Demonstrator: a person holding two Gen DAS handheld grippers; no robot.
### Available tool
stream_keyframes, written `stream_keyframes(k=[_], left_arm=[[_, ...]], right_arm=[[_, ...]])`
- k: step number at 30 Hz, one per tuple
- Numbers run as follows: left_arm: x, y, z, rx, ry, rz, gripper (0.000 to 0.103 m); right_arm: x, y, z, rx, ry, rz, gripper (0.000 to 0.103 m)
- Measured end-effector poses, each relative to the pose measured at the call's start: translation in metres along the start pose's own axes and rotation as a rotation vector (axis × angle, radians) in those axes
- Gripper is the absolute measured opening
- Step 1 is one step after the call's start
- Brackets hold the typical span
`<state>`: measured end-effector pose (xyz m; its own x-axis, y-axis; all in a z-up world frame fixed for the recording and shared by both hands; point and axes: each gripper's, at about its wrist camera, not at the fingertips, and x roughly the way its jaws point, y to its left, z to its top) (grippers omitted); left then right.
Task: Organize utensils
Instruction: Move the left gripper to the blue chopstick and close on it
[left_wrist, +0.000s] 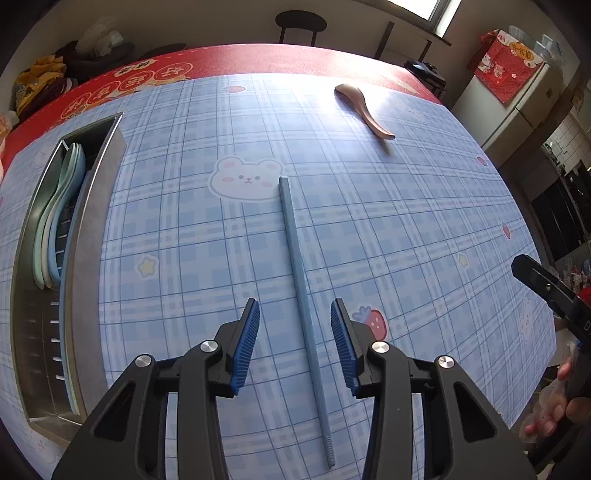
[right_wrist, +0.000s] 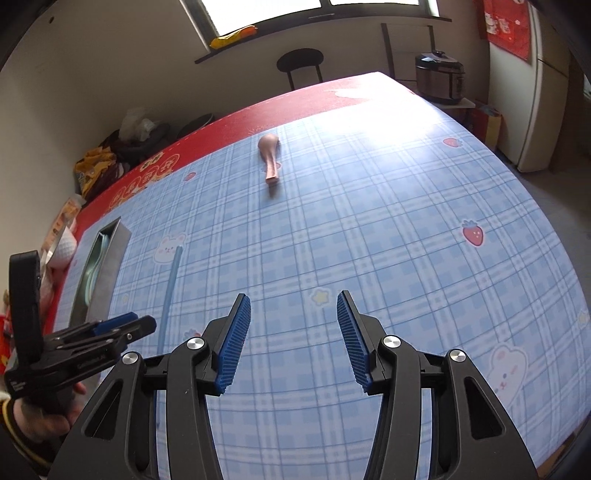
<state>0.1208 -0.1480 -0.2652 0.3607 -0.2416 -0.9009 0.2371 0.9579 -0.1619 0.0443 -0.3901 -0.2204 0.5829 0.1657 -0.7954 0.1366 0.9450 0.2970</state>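
A long light-blue chopstick (left_wrist: 301, 291) lies on the checked tablecloth, running away from me between the open jaws of my left gripper (left_wrist: 294, 308), which hovers just above it. It also shows in the right wrist view (right_wrist: 170, 291). A pink spoon (left_wrist: 364, 110) lies far back on the cloth; in the right wrist view it (right_wrist: 270, 157) sits straight ahead, far from my open, empty right gripper (right_wrist: 293, 301). A metal utensil holder (left_wrist: 94, 236) at the left holds pale green and blue spoons (left_wrist: 61, 218).
The table (left_wrist: 406, 229) has a red cloth strip (left_wrist: 258, 59) along its far edge. A stool, a rice cooker (right_wrist: 439, 77) and a fridge stand beyond it. Clothes and bags pile at the far left. The right gripper's body (left_wrist: 554, 295) shows at the right edge.
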Motion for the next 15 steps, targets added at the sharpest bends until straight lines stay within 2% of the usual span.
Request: stream_keyframes(k=[4,15], left_arm=[[0.01,-0.008,-0.003,-0.003,0.01,0.027,0.03],[0.01,-0.022,-0.012,0.038,-0.051,0.135,0.02]], right_arm=[[0.001,-0.014,0.003,0.005,0.001,0.007,0.048],[0.005,-0.025,0.004,0.021,0.005,0.041,0.048]])
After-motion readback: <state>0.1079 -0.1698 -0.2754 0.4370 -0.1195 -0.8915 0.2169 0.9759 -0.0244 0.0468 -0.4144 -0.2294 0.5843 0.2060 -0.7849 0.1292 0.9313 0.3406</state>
